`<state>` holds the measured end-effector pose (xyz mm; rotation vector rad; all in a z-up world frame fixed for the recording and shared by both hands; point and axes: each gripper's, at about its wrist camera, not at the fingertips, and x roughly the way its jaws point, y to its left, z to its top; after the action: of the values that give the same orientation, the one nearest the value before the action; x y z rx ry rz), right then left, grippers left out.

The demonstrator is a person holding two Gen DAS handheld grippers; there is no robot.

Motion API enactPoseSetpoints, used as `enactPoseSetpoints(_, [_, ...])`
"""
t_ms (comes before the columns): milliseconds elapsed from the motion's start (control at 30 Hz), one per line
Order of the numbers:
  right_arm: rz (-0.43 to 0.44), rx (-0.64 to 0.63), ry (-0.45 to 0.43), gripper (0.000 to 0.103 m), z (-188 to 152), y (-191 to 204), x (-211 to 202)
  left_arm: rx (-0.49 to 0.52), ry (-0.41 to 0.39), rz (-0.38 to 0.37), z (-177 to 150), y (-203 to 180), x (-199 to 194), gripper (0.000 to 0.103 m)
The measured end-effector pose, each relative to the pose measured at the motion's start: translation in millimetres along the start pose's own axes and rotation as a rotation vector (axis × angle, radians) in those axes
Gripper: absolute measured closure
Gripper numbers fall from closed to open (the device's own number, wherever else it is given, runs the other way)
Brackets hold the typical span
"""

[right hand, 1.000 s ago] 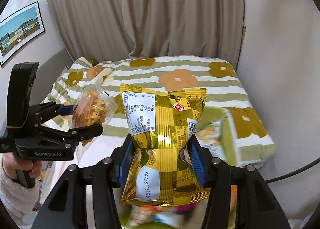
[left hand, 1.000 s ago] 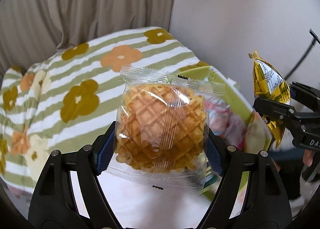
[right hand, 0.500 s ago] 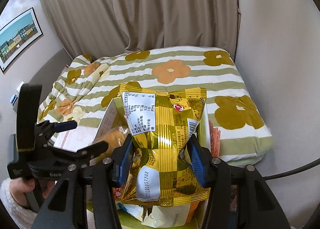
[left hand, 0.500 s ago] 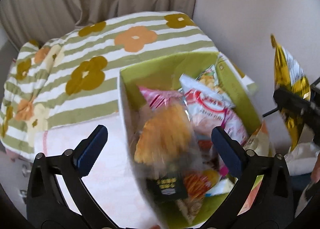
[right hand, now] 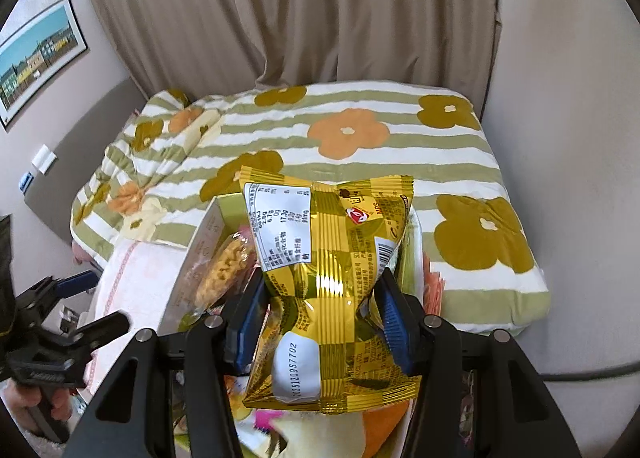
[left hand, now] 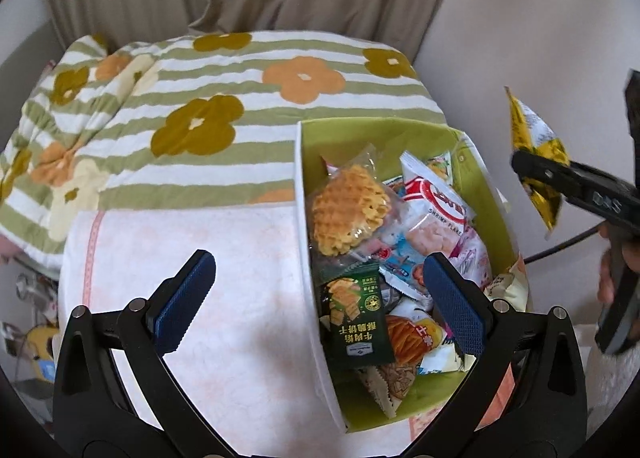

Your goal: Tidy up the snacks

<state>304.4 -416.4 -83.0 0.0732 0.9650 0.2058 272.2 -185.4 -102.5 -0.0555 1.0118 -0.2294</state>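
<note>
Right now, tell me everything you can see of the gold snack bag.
The gold snack bag is shiny foil in gold and olive checks, with a white nutrition label, a barcode and a printed date code facing the camera. It is puffed and pinched at the waist between the blue-padded fingers of the right gripper, held upright above the green box of snacks, touching nothing else.

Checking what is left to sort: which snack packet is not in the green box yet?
The gold foil packet, pinched in the right gripper above the green box. The waffle packet, the dark green biscuit packet and the rest lie inside.
</note>
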Motion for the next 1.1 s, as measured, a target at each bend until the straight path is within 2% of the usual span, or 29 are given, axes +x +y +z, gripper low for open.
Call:
enactPoseSetpoints(33, [-0.004, -0.008, 0.007, 0.051, 4.3, -0.5, 5.7, -0.003, -0.003, 0.009, -0.2, 0.1, -0.3, 0.0])
enactPoseSetpoints(67, [-0.007, -0.015, 0.01, 0.04, 7.2, -1.6, 10.8, -0.008, -0.006, 0.026, -1.3, 1.4, -0.6, 0.0])
enactPoseSetpoints(100, [-0.006, -0.025, 0.021, 0.019, 10.2, -2.4, 17.5, -0.017, -0.007, 0.04, -2.6, 3.0, -0.8, 0.0])
enactPoseSetpoints(167, [-0.011, -0.032, 0.031, 0.001, 9.6, -2.4, 22.2, -0.037, -0.006, 0.054, -6.5, 5.9, -2.3, 0.0])
enactPoseSetpoints(433, [-0.025, -0.029, -0.011, 0.001, -24.2, 8.9, 5.7, -0.051, -0.009, 0.092, -30.6, 19.1, -18.3, 0.0])
enactPoseSetpoints(633, [-0.019, -0.012, -0.074, 0.001, -39.3, 34.2, -32.1, -0.033, -0.071, 0.089, -36.9, 26.9, -54.6, 0.0])
enactPoseSetpoints(833, [-0.036, -0.008, -0.205, 0.001, -55.9, 87.2, -100.3, -0.005, -0.213, 0.096, -46.7, 46.2, -134.3, 0.0])
enactPoseSetpoints(967, [-0.076, 0.011, -0.292, 0.001, -78.7, 126.3, -142.0, 0.005, -0.3, 0.127, -66.9, 62.1, -181.0, 0.0])
enactPoseSetpoints(1100, [-0.119, 0.02, -0.346, 0.001, -107.7, 153.9, -165.8, 0.008, -0.365, 0.155, -93.7, 81.2, -214.2, 0.0])
